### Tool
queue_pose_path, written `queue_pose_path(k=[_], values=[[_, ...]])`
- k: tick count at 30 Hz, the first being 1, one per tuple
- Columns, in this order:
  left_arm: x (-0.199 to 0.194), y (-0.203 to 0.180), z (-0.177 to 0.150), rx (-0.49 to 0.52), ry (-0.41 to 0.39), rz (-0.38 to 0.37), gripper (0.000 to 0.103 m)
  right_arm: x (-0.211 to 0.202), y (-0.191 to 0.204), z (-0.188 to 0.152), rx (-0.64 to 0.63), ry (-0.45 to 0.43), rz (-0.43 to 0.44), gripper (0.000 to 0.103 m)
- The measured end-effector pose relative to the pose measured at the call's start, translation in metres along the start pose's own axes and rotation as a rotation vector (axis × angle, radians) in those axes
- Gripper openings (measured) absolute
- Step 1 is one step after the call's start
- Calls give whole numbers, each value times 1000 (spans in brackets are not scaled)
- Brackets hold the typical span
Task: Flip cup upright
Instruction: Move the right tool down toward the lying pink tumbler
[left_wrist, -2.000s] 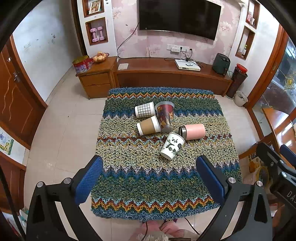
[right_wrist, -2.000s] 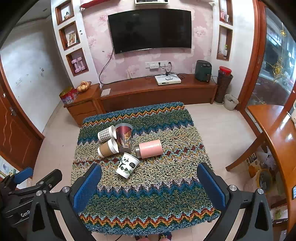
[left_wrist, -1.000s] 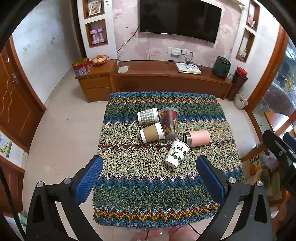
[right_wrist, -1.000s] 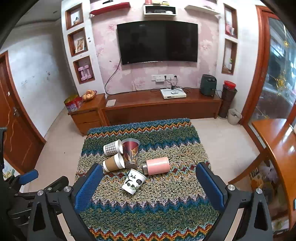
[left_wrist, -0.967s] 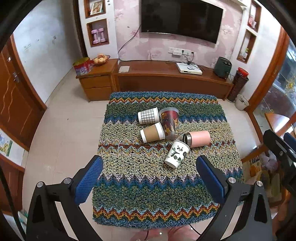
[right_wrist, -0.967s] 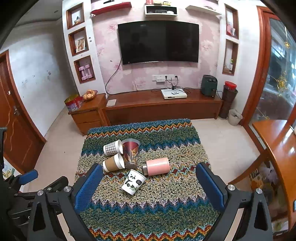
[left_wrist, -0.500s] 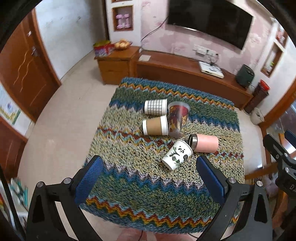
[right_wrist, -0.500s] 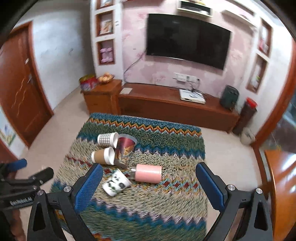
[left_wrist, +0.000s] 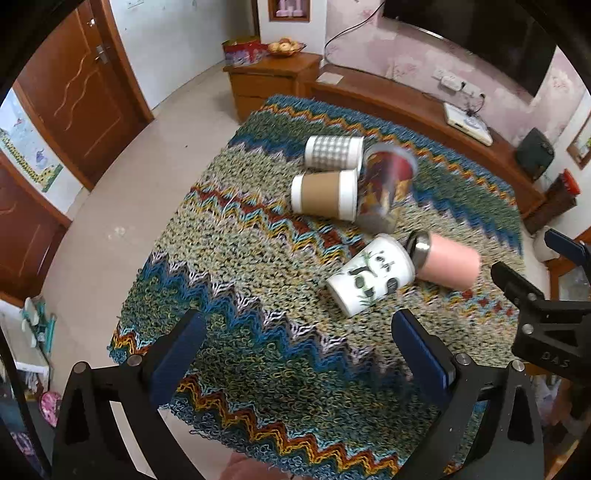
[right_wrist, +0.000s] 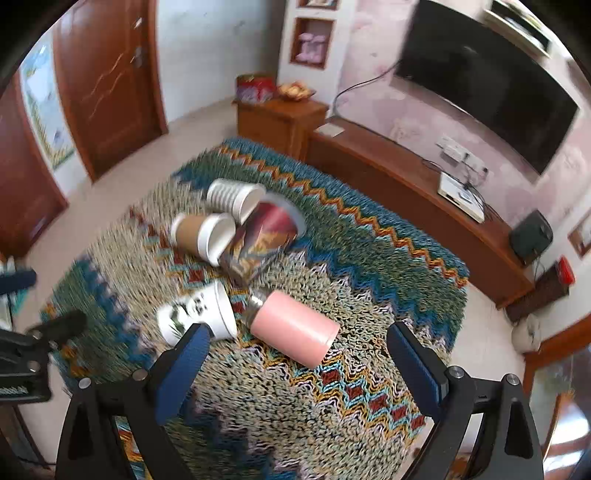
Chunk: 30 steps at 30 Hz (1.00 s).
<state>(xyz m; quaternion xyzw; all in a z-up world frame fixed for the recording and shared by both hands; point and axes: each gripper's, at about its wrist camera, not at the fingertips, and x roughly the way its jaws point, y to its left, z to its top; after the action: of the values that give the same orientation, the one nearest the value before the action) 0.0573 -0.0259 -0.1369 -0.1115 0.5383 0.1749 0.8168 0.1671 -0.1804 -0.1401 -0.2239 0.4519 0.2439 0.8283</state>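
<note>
The pink cup (right_wrist: 294, 328) lies on its side on the counter (right_wrist: 369, 369) at twelve o'clock from the right gripper (right_wrist: 295, 363), the nearer one, long axis crosswise, mouth toward ten, both grippers' jaws wide and empty.

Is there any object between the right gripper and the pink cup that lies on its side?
Nothing visible stands between them. The right gripper is open above the knitted cloth, and the pink cup lies just ahead of its fingers. The panda cup lies beside the pink one, off the direct path.
</note>
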Motion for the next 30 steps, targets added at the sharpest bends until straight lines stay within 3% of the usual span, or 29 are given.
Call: queue_pose_path(k=[6, 13, 19, 26, 30], values=[[25, 2, -13, -33, 46, 39, 101, 55, 15, -6, -246, 77, 0, 90], [47, -1, -28, -32, 93, 63, 101, 109, 34, -8, -509, 120, -90, 90], [56, 1, -32, -34, 110, 64, 101, 133, 46, -3, -617, 165, -101, 89], [60, 4, -29, -47, 110, 74, 101, 145, 60, 1, -715, 186, -115, 66], [60, 6, -27, -50, 100, 82, 101, 146, 65, 0, -750, 196, -130, 66]])
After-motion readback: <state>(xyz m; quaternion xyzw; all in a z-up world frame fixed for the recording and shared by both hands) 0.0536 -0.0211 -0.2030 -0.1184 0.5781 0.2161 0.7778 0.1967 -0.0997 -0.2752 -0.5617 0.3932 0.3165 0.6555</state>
